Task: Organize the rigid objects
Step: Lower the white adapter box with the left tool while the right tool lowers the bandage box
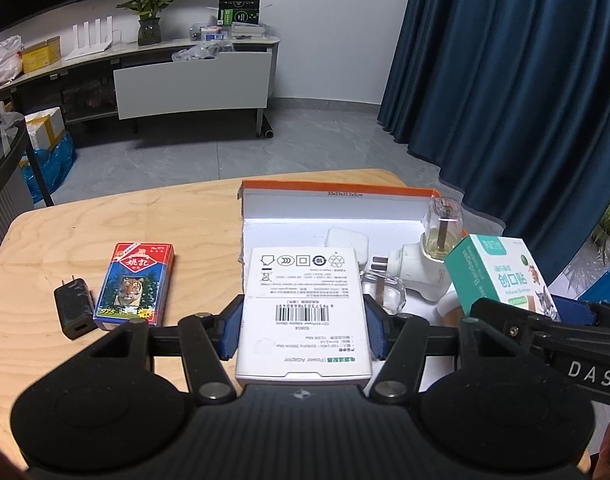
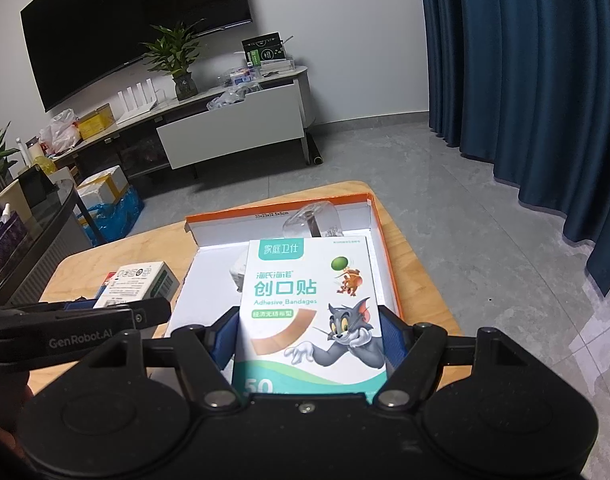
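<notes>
Clamped in my left gripper [image 1: 303, 330] is the white power-adapter box [image 1: 303, 312]; my right gripper [image 2: 309, 346] grasps the cartoon bandage carton [image 2: 311, 312]. I'd lower each flat into the orange-rimmed white tray [image 1: 337, 192], avoiding the glass bottles [image 1: 443, 232]

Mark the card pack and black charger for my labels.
card pack [image 1: 134, 283], left wrist view, on its tiger picture
black charger [image 1: 74, 312], left wrist view, middle of its top face

- Left gripper [image 1: 303, 330]: we hold it level, fingers pointing away from us; both blue pads [image 1: 232, 330] press the sides of a white adapter box [image 1: 303, 312].
- Right gripper [image 2: 311, 338]: we hold it just to the right of the left one, jaws clamped on a bandage box [image 2: 311, 312], whose far end is tilted upward.
</notes>
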Demonstrator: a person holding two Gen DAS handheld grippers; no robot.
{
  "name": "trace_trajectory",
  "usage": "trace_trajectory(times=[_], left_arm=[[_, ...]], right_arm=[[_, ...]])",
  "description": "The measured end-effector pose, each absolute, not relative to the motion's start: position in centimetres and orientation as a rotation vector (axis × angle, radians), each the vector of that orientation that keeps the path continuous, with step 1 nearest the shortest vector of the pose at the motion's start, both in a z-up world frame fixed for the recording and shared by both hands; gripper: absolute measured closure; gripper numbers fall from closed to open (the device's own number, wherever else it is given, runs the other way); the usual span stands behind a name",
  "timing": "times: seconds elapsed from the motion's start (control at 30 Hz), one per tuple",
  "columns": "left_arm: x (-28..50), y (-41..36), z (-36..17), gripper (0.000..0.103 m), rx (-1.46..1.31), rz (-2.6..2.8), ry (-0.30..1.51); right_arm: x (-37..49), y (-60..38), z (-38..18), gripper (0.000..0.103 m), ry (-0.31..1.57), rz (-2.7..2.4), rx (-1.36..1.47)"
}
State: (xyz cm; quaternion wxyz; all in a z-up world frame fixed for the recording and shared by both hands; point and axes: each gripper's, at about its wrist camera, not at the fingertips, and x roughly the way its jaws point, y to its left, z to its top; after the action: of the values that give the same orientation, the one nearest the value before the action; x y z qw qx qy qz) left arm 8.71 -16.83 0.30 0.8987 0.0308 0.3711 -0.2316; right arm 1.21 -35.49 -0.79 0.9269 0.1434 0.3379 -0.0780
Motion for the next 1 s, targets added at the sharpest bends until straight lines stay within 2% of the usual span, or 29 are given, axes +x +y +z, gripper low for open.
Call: trace_trajectory(times=[1.0], left_arm=[[8.8, -17.79, -0.61, 0.043, 0.058, -0.534, 0.792]], right_arm=[[1.63, -35.25, -1.17, 0.019, 0.71, -0.166, 0.293]])
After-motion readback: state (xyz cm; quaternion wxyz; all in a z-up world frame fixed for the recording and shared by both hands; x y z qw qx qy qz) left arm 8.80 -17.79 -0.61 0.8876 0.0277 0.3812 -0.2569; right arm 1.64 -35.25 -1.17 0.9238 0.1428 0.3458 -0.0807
